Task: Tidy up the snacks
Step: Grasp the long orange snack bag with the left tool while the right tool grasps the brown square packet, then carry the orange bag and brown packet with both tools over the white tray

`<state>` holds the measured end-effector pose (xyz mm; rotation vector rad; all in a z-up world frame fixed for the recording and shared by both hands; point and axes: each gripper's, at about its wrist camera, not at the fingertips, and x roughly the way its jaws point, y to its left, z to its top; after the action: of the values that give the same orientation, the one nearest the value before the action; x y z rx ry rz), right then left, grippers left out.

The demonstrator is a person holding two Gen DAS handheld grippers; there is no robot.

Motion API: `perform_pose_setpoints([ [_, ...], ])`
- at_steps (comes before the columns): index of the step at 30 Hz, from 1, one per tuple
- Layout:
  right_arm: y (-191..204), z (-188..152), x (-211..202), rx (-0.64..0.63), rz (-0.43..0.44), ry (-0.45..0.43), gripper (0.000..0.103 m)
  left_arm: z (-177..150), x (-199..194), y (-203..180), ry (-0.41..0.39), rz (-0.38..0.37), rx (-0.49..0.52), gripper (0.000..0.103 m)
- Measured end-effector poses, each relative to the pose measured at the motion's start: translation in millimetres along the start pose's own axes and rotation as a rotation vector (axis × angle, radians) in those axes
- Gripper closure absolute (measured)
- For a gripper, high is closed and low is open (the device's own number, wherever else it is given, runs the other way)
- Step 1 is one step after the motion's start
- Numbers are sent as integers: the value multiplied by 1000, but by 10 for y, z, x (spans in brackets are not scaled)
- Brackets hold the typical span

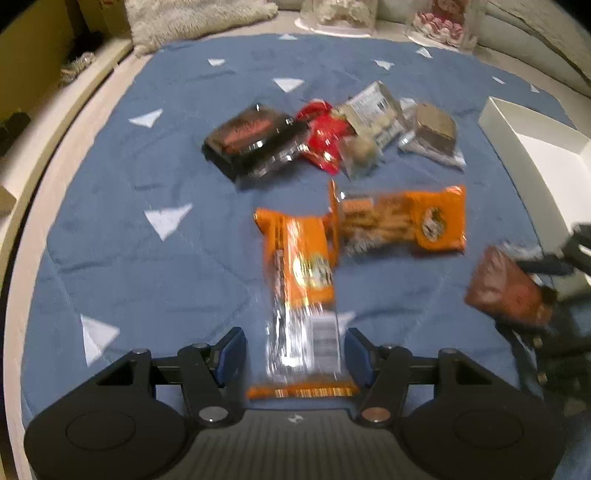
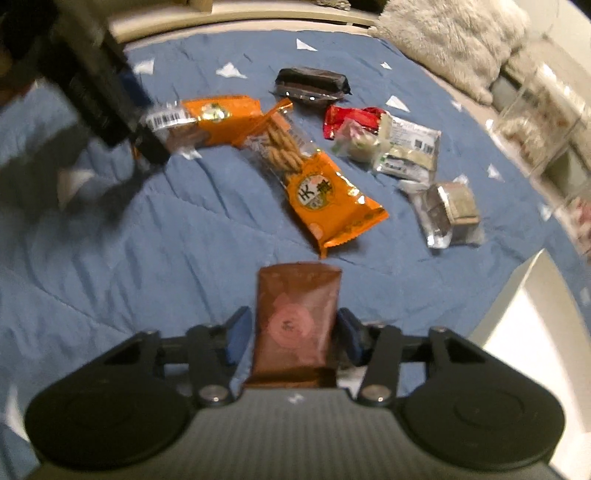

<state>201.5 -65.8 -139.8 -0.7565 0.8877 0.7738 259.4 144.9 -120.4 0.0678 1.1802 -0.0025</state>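
Observation:
My left gripper (image 1: 295, 354) is shut on one end of an orange snack pack (image 1: 303, 295), which stretches forward over the blue quilt (image 1: 147, 258). A second orange pack (image 1: 406, 221) lies just beyond it. My right gripper (image 2: 291, 332) is shut on a brown snack packet (image 2: 295, 321) held upright above the quilt; it also shows in the left wrist view (image 1: 506, 291). Further off lie a black pack (image 1: 251, 136), a red pack (image 1: 325, 136), a white-labelled pack (image 1: 373, 107) and a clear-wrapped brown block (image 1: 432, 133).
A white open box (image 1: 532, 147) stands at the right edge of the quilt, close to my right gripper (image 2: 524, 314). A fluffy cushion (image 1: 192, 18) and clear display cases (image 1: 340, 14) sit at the back. The bed's pale rim (image 1: 55, 140) runs along the left.

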Motion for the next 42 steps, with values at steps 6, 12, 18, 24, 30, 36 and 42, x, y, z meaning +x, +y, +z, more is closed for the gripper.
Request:
perform_pose_setpoints([
  [6, -44, 1, -30, 65, -3, 1, 57, 149, 134, 16, 7, 24, -30, 43],
  [12, -170, 12, -65, 156, 28, -9, 57, 127, 75, 85, -9, -1, -101, 61],
  [18, -213, 59, -143, 201, 19, -34, 57, -15, -88, 208, -29, 17, -153, 61],
  [24, -238, 34, -378, 254, -3, -97, 57, -110, -413, 326, -111, 30, -245, 61],
  [30, -418, -92, -674, 351, -43, -166, 57, -9, -688, 128, -205, -15, -275, 61],
  [36, -682, -372, -921, 464, -97, -204, 57, 176, -764, -334, -246, -72, -234, 61],
  [42, -950, -704, -1068, 577, -156, -216, 57, 344, -749, -841, -257, -128, -167, 61],
])
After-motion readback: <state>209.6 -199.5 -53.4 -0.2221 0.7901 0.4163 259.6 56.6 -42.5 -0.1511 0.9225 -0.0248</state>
